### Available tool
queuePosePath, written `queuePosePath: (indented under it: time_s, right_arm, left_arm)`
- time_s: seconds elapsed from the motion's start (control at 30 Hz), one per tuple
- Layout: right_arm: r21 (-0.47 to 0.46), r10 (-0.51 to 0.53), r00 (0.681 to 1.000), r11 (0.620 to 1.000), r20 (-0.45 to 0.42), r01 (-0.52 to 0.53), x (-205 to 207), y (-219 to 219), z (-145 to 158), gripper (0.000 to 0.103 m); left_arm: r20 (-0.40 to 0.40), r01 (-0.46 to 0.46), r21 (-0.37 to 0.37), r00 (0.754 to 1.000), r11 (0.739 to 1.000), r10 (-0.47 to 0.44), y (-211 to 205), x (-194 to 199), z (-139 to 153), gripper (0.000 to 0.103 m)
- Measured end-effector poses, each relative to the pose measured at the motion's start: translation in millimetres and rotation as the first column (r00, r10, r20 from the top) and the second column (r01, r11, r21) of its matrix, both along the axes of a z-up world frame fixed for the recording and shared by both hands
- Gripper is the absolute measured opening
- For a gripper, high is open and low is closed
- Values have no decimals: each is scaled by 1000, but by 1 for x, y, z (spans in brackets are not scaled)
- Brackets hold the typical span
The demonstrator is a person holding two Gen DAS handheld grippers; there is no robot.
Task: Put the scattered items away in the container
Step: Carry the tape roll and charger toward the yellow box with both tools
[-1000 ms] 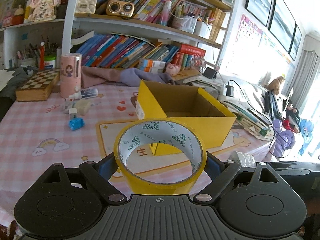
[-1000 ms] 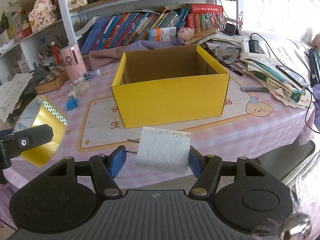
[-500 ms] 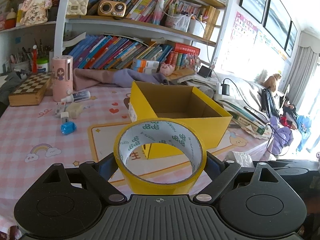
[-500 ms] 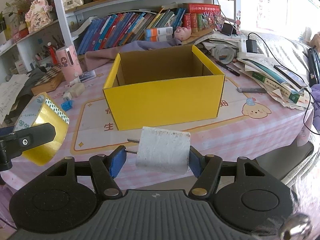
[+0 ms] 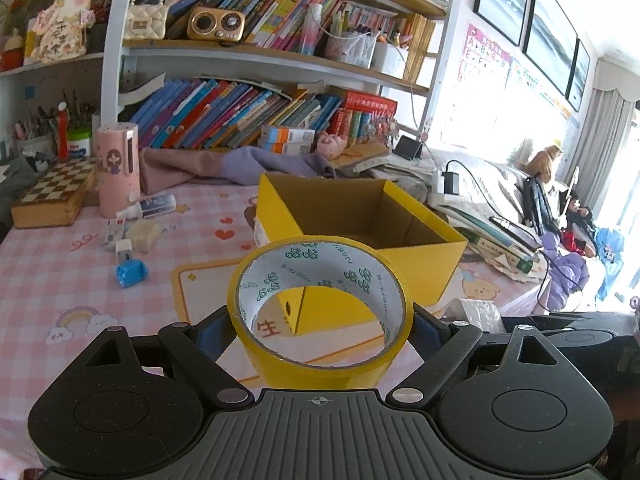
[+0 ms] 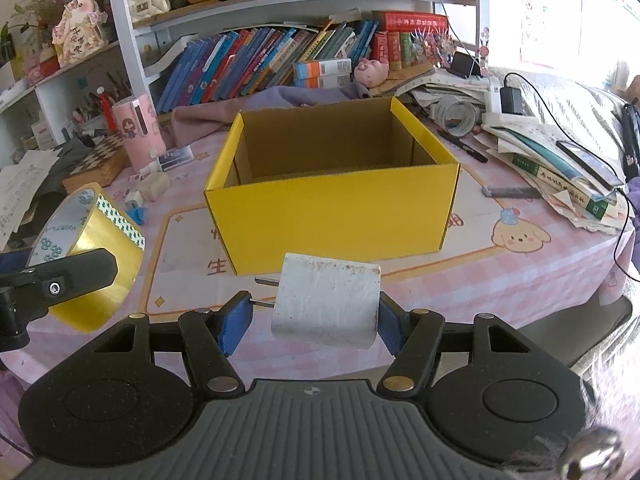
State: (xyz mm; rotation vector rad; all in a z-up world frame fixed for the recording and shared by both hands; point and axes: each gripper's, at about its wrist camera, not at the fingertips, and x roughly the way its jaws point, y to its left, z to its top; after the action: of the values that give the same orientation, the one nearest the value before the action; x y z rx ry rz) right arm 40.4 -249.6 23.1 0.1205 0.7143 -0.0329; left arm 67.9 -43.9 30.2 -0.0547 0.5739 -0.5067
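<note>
Yellow packing tape roll (image 5: 320, 316) sits pinched in your left hand-held gripper (image 5: 320, 326). Your right hand-held gripper (image 6: 314, 316) clamps a white plug adapter (image 6: 326, 300), both short of the open yellow cardboard box (image 6: 332, 216).

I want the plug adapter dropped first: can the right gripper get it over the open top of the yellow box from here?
Probably yes. The right gripper holds the white plug adapter just in front of the yellow box, whose top is open with nothing between them. The left gripper with the tape roll sits off to the side.

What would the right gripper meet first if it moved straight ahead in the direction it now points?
Probably the near wall of the yellow box: the right gripper, shut on the white plug adapter, points at it from low down, though depth is unclear.
</note>
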Motion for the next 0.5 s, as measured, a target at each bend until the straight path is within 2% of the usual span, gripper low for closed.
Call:
queuePosePath:
  time_s: [0.5]
  right_arm:
    - [-39,-26,996,999,84,29,33,-30,18,63]
  left_arm:
    - [83,56,2,995,998,-56,-37,33,9,91]
